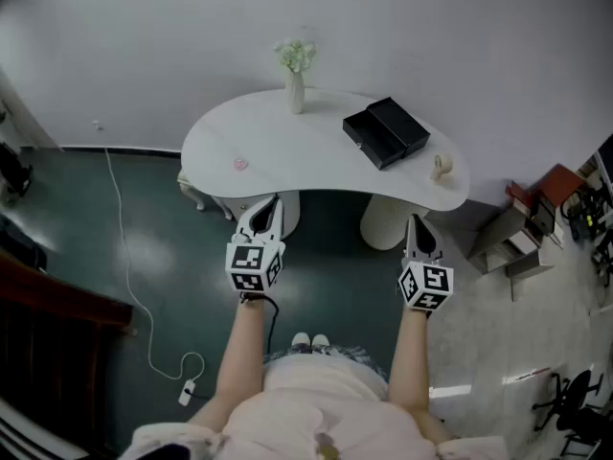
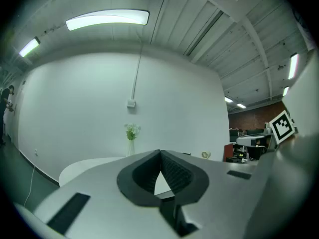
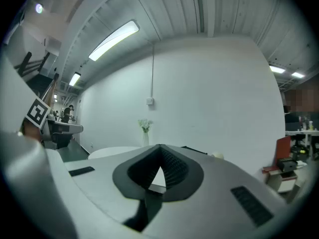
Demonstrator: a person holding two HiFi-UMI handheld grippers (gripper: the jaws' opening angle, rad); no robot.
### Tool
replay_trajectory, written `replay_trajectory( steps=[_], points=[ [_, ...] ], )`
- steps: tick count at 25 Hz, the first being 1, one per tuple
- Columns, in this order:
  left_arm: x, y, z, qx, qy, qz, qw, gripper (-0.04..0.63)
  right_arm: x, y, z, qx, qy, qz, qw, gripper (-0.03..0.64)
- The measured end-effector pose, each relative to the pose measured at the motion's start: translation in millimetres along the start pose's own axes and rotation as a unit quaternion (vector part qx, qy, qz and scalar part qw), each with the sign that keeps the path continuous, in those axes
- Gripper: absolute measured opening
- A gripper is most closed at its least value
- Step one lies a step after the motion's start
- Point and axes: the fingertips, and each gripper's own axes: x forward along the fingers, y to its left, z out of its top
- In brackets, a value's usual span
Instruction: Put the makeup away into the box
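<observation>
- Makeup, as far as it reads: small pink round item (image 1: 239, 163) lying on the white kidney-shaped desk (image 1: 287, 151), near its left end, well apart from the box; too small to tell what kind.
- Small beige item (image 1: 442, 167) stands near the desk's right end, just right of the box; also too small to identify.
- Black rectangular box (image 1: 386, 131) sits open on the right half of the desk, lid laid back beside the tray. Nothing can be made out inside.
- White slim vase (image 1: 295, 92) with pale flowers (image 1: 296, 56) stands at the desk's back edge, about the middle.
- Left gripper (image 1: 271, 199) is held level just short of the desk's front edge, left of centre; in the left gripper view its tips (image 2: 160, 152) meet — jaws closed, nothing between them.
- Right gripper (image 1: 414, 220) is held level in front of the desk's front edge, toward the right; the right gripper view shows the tips (image 3: 159, 146) together — closed and empty.
- Both grippers are clear of the desk, touching nothing.
- White cable (image 1: 124, 257) trails over the dark green floor, left of the person.
</observation>
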Motion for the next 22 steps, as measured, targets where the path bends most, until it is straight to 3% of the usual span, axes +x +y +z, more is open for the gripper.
replay_trajectory(
  steps=[22],
  points=[
    [-1.7,-4.9,-15.7,-0.006,0.015,0.005,0.9999,0.026,3.5,-0.5,-12.0,0.032,0.002,0.009,0.999,0.017]
  ],
)
